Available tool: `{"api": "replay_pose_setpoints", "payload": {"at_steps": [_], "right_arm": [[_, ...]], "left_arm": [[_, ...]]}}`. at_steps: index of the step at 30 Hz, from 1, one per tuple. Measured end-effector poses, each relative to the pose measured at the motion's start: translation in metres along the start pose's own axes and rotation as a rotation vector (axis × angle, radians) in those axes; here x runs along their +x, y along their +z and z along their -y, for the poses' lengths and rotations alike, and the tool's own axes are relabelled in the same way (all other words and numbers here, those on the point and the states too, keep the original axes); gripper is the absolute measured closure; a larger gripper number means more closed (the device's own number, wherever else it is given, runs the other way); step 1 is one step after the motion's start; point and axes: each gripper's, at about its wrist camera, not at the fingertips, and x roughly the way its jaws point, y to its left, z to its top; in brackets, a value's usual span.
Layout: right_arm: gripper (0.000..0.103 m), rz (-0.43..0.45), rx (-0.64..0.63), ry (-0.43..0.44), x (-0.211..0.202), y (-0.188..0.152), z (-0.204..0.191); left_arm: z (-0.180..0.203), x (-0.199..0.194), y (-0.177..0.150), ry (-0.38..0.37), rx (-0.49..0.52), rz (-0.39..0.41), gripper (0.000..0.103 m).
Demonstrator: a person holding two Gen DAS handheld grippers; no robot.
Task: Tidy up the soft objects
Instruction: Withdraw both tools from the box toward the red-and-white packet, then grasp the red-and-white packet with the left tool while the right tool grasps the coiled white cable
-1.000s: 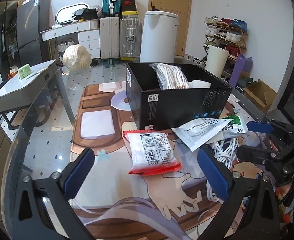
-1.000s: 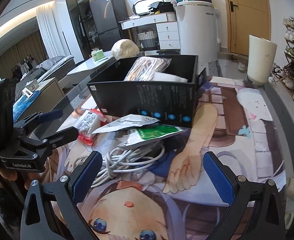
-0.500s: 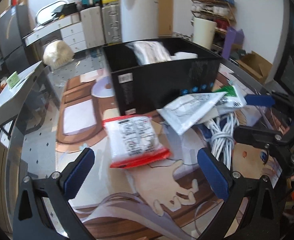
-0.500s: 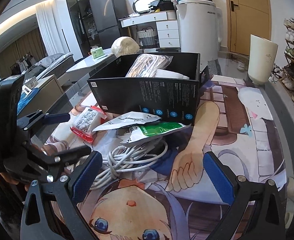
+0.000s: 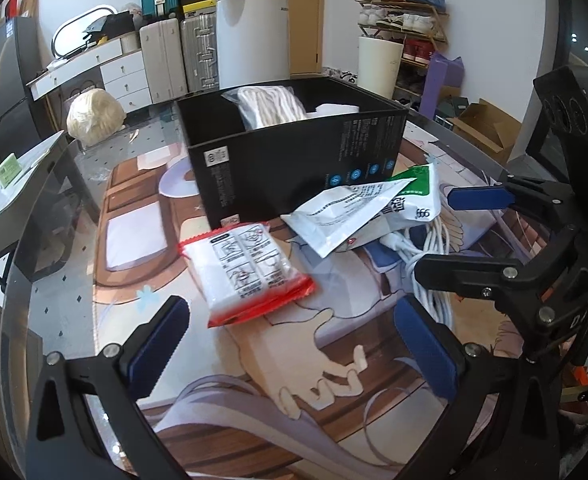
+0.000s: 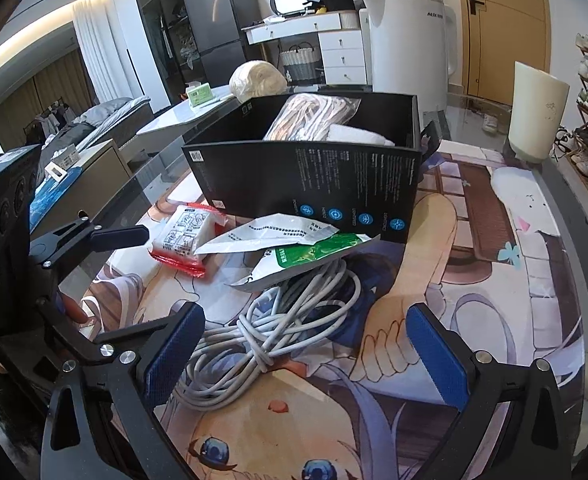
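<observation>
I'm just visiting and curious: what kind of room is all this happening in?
Most likely a lived-in home, a combined living and storage space: a shoe rack by the door, suitcases against the wall, a fridge, and a bed further back.

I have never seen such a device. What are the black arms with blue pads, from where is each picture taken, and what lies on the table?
Each picture comes from a camera on a hand-held gripper that a person carries, looking forward between its two blue-padded fingers. One view belongs to the left hand-held gripper, the other to the right hand-held gripper. Both are open and hold nothing. On the printed table mat stands an open black box with soft packs inside. In front of it lie a red-edged packet, a white pouch, a green-and-white pouch and a coiled white cable.
</observation>
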Motion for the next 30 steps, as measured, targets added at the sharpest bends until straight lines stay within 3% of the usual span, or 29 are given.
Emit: {"api": "replay_pose_setpoints", "payload": {"at_steps": [4,14,22,30], "right_arm": [[0.001,-0.019,0.005,0.006,0.004,0.001,-0.002],[0.001,-0.08,-0.013,0.008,0.009,0.002,-0.004],[0.001,-0.115,-0.084,-0.071,0.001,-0.003,0.007],[0.001,-0.103,-0.052,-0.103,-0.001,-0.018,0.027]], "left_arm": [[-0.006,0.0,-0.002,0.031,-0.009,-0.007,0.0],[-0.01,0.0,-0.004,0.028,-0.002,-0.007,0.0],[-0.014,-0.001,-0.003,0.014,-0.029,-0.004,0.0],[-0.016,0.002,-0.002,0.029,-0.044,-0.013,0.0]]}}
